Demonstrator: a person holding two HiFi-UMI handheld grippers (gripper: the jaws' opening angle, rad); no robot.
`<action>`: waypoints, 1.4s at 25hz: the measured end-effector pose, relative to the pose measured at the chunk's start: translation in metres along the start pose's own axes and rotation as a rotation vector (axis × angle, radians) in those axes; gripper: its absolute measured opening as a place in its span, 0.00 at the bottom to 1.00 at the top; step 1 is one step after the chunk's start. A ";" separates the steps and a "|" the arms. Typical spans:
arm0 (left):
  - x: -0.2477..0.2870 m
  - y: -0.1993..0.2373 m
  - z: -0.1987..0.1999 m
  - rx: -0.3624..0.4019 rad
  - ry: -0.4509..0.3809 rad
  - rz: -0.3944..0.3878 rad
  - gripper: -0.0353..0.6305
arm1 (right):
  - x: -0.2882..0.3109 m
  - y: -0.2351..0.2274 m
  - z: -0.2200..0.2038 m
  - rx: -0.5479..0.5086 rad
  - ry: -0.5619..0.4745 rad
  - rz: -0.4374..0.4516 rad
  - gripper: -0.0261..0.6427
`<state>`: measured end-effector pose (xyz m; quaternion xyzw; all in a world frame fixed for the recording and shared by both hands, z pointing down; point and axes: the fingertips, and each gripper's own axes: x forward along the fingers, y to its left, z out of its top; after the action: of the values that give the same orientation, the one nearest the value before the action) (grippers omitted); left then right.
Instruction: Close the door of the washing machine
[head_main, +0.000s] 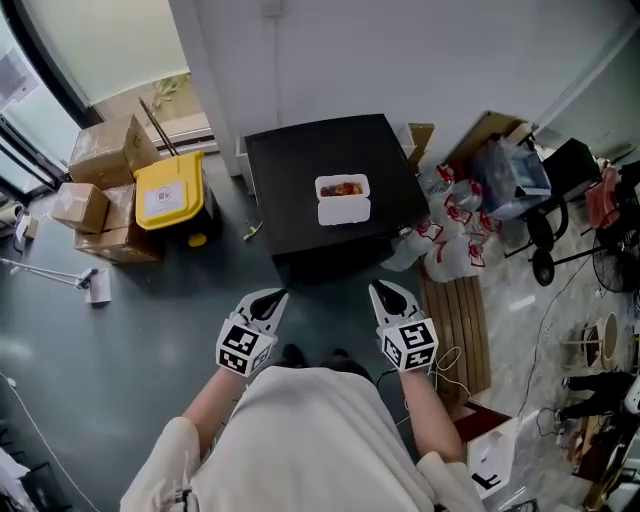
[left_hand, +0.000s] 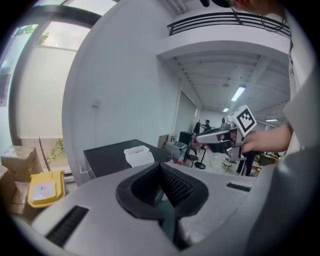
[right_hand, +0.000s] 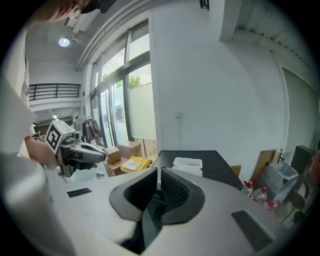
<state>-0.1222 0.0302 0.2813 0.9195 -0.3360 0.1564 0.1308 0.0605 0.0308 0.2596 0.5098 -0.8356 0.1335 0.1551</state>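
Against the white wall, what seems the black washing machine (head_main: 300, 170) is sitting, a white lunch box (head_main: 342, 199) on top, its door out of sight. Left gripper (head_main: 270, 300) and right gripper (head_main: 388, 292) are hovering clenched and empty, probably readying a push.

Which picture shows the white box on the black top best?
The head view: it looks down into the open white box, showing colourful food. The left and right gripper views show only its side.

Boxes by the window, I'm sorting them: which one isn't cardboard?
The yellow box, nearest the black cabinet; the cardboard boxes beside it are brown.
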 end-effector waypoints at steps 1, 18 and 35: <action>-0.003 -0.002 0.010 0.005 -0.016 0.011 0.06 | -0.006 0.000 0.006 -0.009 -0.010 0.005 0.11; -0.042 -0.029 0.086 0.014 -0.124 0.175 0.06 | -0.079 -0.023 0.068 -0.056 -0.155 0.073 0.09; -0.040 -0.043 0.087 -0.021 -0.141 0.205 0.06 | -0.087 -0.027 0.064 -0.049 -0.162 0.097 0.09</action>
<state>-0.1056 0.0546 0.1807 0.8875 -0.4384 0.1005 0.0998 0.1142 0.0646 0.1683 0.4742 -0.8720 0.0786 0.0926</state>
